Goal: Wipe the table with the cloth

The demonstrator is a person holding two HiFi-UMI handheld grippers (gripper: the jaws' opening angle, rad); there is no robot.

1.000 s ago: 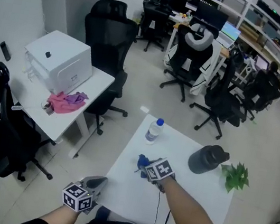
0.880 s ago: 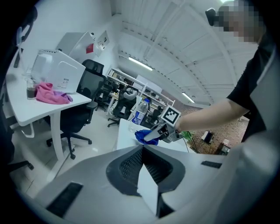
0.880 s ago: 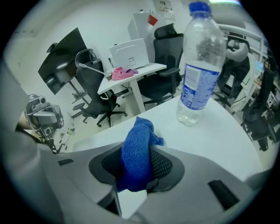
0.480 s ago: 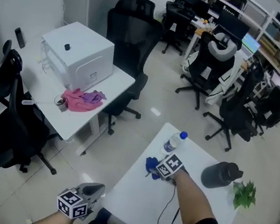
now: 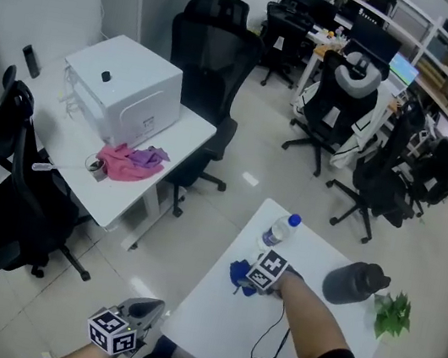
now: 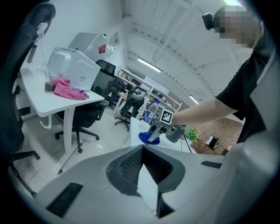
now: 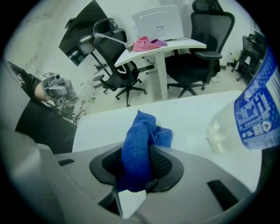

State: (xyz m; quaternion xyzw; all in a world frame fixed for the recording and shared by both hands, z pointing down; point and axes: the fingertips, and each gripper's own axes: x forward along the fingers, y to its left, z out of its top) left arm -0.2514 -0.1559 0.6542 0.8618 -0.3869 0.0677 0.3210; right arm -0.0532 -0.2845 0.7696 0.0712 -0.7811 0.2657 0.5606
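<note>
The blue cloth [image 5: 239, 273] is bunched and clamped between the jaws of the right gripper [image 5: 248, 277]; in the right gripper view a thick fold of it [image 7: 139, 151] fills the gap between the jaws and spills forward onto the white table [image 5: 220, 323]; it sits close to the table's left edge, in the far half of the top. Just beyond it, toward the far-left corner, stands a water bottle [image 5: 278, 229], near but not touching the cloth; a dark flask [image 5: 353, 282] and a small green plant [image 5: 393, 315] stand along the right edge, well apart from it. The bare tabletop lies mostly from the cloth toward the near edge and toward the right; so I judge the wiping stroke should run that way, away from the bottle, with the cloth pressed flat. The right hand already has the cloth; the left gripper [image 5: 147, 313] hangs off the near-left corner, its jaws together on nothing [image 6: 144, 166], well apart from the cloth.
</note>
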